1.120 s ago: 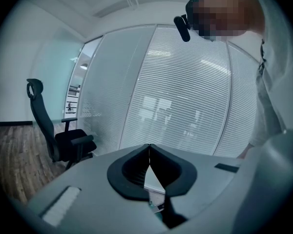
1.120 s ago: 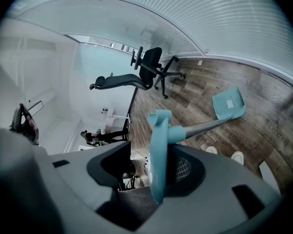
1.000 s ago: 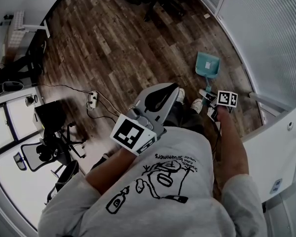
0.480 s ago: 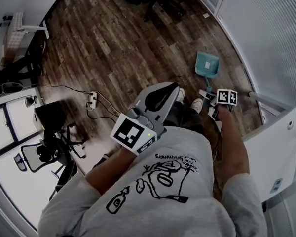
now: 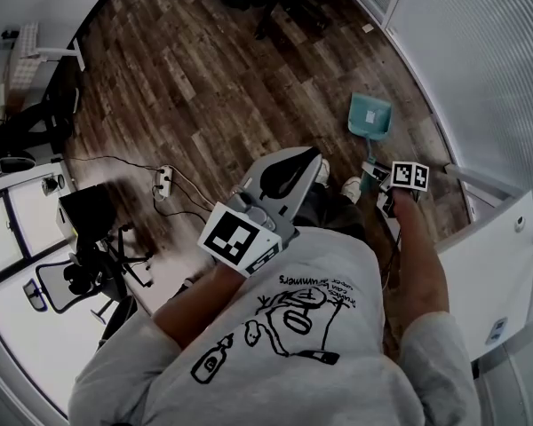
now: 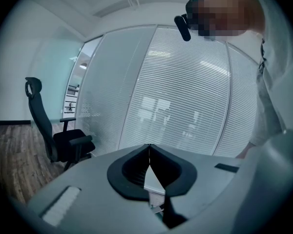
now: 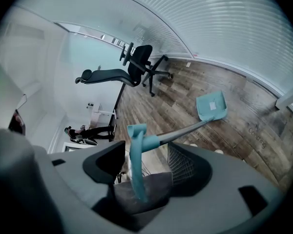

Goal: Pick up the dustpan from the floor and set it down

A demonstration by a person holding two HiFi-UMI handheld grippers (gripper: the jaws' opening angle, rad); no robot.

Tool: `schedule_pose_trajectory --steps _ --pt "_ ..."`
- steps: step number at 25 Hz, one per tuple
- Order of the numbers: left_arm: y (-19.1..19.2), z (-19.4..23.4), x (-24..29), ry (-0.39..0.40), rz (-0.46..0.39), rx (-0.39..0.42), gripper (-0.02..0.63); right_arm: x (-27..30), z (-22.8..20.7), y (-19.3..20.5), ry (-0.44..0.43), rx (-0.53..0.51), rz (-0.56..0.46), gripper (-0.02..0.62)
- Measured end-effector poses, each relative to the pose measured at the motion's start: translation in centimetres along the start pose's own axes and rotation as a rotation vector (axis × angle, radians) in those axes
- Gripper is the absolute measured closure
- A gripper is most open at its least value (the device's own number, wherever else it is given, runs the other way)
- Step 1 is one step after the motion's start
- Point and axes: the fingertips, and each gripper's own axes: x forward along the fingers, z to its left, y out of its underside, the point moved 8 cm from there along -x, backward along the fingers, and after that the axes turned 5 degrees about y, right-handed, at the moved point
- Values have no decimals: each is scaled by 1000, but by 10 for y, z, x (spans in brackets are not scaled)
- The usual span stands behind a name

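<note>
Right tool (image 7: 141,167): jaws wide apart, and they have just been opening. The teal plastic grip (image 7: 136,152) that ends the dustpan's handle stands between them. I see a gap on either side and no pad pressing on it, so I read it as let go.

Teal plastic long-handled dustpan (image 7: 211,106): the pan sits flat on the dark wood-plank floor (image 5: 204,78), right of centre in the right gripper view. Its grey shaft slants from there back down into the tool's mouth. In the head view the pan (image 5: 371,116) lies at upper right near the ribbed wall, just beyond the right tool (image 5: 373,174).

Left tool (image 5: 313,156): clenched with its jaw tips meeting and nothing between them, which the left gripper view (image 6: 149,147) confirms. It is held at mid-frame, well apart from the dustpan, and takes no part.

Progress, as judged: the pan is down on the floor and the grip released, so the set-down looks all but done. What remains is to draw the right tool clear of the handle. I cannot tell whether the slanted handle rests on the tool or stands by itself; if it leans, it may drop once the tool leaves.
</note>
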Motion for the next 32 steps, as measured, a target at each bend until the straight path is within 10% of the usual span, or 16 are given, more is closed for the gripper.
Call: schedule_pose_trajectory --steps 23,32 --pt "-19 -3 19 55 -59 27 604 -92 40 -22 173 -296 -195 364" --pt "-30 1 24 63 -80 42 604 -140 115 -24 310 -630 -298 382"
